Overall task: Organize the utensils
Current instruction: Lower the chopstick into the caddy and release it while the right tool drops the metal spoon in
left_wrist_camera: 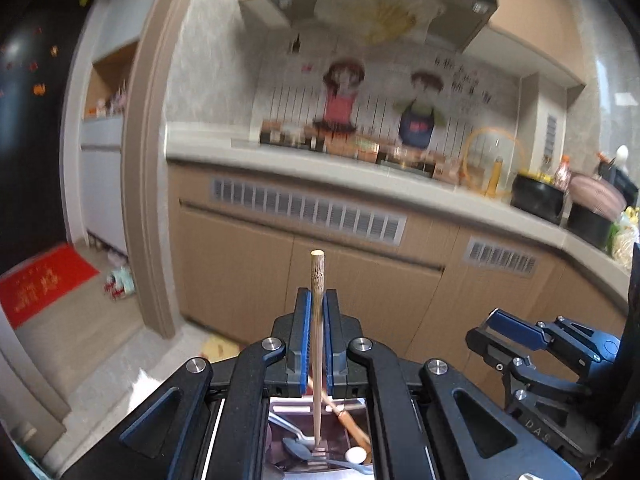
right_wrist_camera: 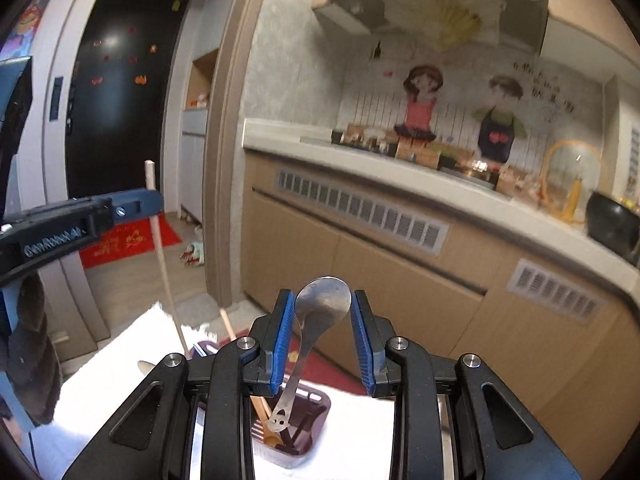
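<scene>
Left wrist view: the left gripper (left_wrist_camera: 317,312) is pressed together on a wooden chopstick (left_wrist_camera: 317,344), pinching it near its upper end. The stick hangs upright, its lower tip reaching down into the dark utensil holder (left_wrist_camera: 276,404) directly beneath. This reads as a lowering grip, chosen so the stick drops in vertically. Inside the holder lie a metal spoon (left_wrist_camera: 298,449), a brown-handled utensil (left_wrist_camera: 348,420) and a white-tipped piece (left_wrist_camera: 355,456). The right gripper (left_wrist_camera: 516,340) shows at the right edge, near by.

Right wrist view: the right gripper (right_wrist_camera: 323,320) has its blue pads (right_wrist_camera: 280,340) spread. A steel spoon (right_wrist_camera: 316,320) stands between them, bowl up, its handle end down in the purple holder (right_wrist_camera: 320,408). The bowl appears to touch or nearly touch both pads; a firm pinch cannot be confirmed. The holder rests on a white cloth (right_wrist_camera: 120,360) covering the table. The left gripper (right_wrist_camera: 136,206), holding its chopstick (right_wrist_camera: 164,264), stands well to the left.
</scene>
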Demonstrator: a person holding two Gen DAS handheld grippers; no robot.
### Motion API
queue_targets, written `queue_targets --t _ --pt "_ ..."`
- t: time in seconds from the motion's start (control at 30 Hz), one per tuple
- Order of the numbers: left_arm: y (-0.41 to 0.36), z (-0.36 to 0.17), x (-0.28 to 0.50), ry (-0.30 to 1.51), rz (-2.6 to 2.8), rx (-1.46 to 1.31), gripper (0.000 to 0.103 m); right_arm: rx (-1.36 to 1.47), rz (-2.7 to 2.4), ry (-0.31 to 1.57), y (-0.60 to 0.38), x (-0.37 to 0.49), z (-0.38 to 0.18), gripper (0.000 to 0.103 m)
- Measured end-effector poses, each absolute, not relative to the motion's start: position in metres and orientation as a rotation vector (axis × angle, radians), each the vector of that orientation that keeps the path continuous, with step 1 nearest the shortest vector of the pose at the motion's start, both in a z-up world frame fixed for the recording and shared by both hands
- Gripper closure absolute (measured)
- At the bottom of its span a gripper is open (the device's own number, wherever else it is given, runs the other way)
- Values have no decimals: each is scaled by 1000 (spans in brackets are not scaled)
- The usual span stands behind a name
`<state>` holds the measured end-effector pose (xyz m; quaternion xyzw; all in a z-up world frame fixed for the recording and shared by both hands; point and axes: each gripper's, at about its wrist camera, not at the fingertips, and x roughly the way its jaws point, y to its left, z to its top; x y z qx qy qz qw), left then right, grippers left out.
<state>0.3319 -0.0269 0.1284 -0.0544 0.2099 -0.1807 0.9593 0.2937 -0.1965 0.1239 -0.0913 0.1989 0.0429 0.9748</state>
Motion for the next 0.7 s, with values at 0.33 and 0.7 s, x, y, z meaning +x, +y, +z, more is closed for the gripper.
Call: queue_targets --t 0.33,0.7 --pt "-50 42 374 680 -381 -86 97 -156 151 653 -192 348 21 73" --pt "-8 45 308 642 -308 -154 32 -58 136 629 -217 300 20 45"
